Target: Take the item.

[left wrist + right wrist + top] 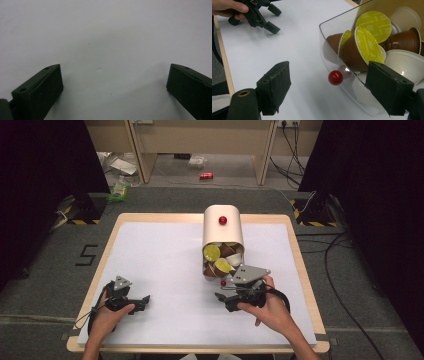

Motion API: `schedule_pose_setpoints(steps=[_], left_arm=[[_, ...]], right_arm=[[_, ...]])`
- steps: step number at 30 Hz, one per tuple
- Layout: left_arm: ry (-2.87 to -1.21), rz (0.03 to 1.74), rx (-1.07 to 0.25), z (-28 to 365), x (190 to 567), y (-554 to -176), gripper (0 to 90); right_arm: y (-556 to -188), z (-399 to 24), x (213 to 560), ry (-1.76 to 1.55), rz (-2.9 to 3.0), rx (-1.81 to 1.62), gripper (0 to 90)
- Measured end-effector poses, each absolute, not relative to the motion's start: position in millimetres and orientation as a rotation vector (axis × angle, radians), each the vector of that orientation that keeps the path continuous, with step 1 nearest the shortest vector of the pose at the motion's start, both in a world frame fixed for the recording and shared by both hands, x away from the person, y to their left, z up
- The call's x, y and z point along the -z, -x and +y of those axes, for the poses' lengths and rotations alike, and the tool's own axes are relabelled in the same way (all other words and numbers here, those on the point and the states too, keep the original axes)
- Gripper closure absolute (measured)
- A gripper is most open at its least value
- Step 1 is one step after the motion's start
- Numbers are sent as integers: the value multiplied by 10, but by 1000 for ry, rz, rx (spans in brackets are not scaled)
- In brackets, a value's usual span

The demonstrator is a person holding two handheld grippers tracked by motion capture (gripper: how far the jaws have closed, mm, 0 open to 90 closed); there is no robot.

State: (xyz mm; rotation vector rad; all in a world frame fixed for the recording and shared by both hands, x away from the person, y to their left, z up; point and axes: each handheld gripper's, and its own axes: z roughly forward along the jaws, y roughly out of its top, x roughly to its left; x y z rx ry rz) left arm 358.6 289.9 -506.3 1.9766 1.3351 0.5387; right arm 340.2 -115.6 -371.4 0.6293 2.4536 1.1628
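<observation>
Your right gripper [329,95]: jaws wide, empty, straddling red knob [335,77] on clear drawer [329,60] of capsule dispenser [222,227]. Left gripper [112,92]: open, empty, on table [165,265]. Risk: off-centre pinch slips off knob; hard pull spills capsules [373,23].

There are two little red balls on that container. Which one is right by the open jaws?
The red ball on the container's clear front, between the right hand-held gripper jaws. The other red ball sits on the cream top, farther back.
</observation>
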Motion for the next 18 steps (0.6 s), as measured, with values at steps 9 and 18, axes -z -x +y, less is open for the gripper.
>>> schedule_pose_setpoints(steps=[9, 18], left_arm=[[-1976, 1335, -539, 2898, 5063, -3586, 0], [-1977, 1335, -539, 2899, 5063, -3587, 0]], right_arm=[[-3395, -1162, 3697, -638, 2467, -1165, 218], [-3416, -1206, 3600, -669, 2379, -1238, 213]])
